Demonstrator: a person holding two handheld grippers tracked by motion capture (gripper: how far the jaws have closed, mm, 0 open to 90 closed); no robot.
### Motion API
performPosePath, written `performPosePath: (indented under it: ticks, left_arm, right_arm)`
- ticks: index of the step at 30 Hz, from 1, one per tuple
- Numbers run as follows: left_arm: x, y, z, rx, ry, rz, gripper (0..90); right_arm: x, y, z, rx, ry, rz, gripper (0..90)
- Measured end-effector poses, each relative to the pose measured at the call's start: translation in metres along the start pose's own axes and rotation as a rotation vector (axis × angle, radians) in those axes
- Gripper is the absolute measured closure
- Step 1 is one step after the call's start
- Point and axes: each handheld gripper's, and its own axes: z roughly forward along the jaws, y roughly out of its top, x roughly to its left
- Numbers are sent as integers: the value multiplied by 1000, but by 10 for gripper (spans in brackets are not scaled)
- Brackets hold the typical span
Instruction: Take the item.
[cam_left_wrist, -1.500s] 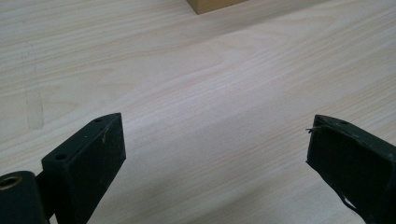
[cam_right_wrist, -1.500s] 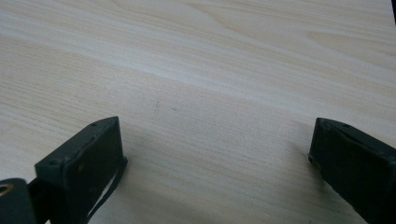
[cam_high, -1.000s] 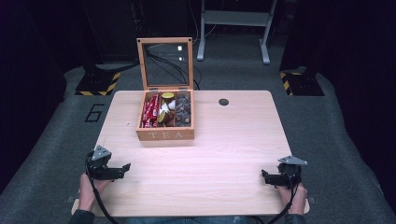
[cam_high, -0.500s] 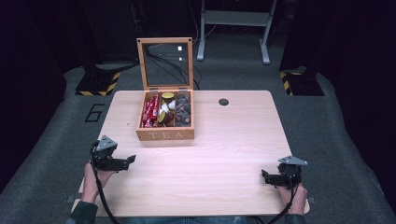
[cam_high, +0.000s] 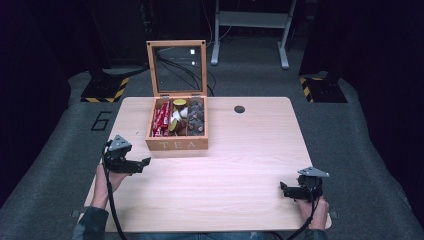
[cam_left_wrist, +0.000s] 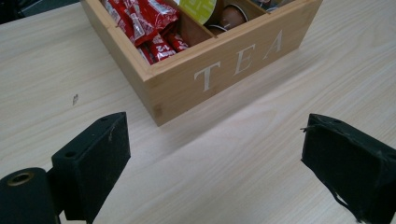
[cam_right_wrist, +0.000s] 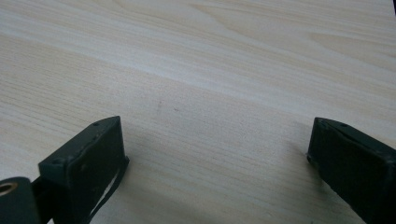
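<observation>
A wooden tea box (cam_high: 177, 144) marked TEA stands open at the table's far middle, its glass lid (cam_high: 176, 67) upright. Inside lie red packets (cam_high: 160, 120), a yellow-topped pod (cam_high: 179, 102) and dark capsules (cam_high: 196, 117). My left gripper (cam_high: 145, 162) hovers over the table's left side, open and empty, pointing at the box's front left corner. In the left gripper view the box front (cam_left_wrist: 224, 74) and red packets (cam_left_wrist: 144, 23) lie just beyond the left gripper (cam_left_wrist: 215, 154). My right gripper (cam_high: 283, 190) rests low at the near right, open; in the right gripper view, bare wood lies between the right gripper (cam_right_wrist: 215, 154) jaws.
The light wooden table (cam_high: 250, 150) has a round black cable hole (cam_high: 239, 109) near its far edge. On the grey floor behind stand yellow-and-black striped bases (cam_high: 105, 92) and a white frame (cam_high: 250, 20).
My left gripper has lifted off the near left edge and moved forward and inward toward the tea box. The right gripper has stayed where it was.
</observation>
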Motion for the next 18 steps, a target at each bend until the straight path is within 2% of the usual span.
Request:
performPosePath:
  ticks: [9, 14, 18]
  left_arm:
    - [-1, 17, 7, -16, -20, 10, 76]
    - [-1, 32, 12, -22, -44, 16, 76]
    - [-1, 40, 16, -29, -43, 19, 76]
  right_arm:
    - [0, 0, 0, 0, 1, -2, 36]
    - [0, 0, 0, -1, 2, -2, 37]
    - [0, 0, 0, -1, 2, -3, 36]
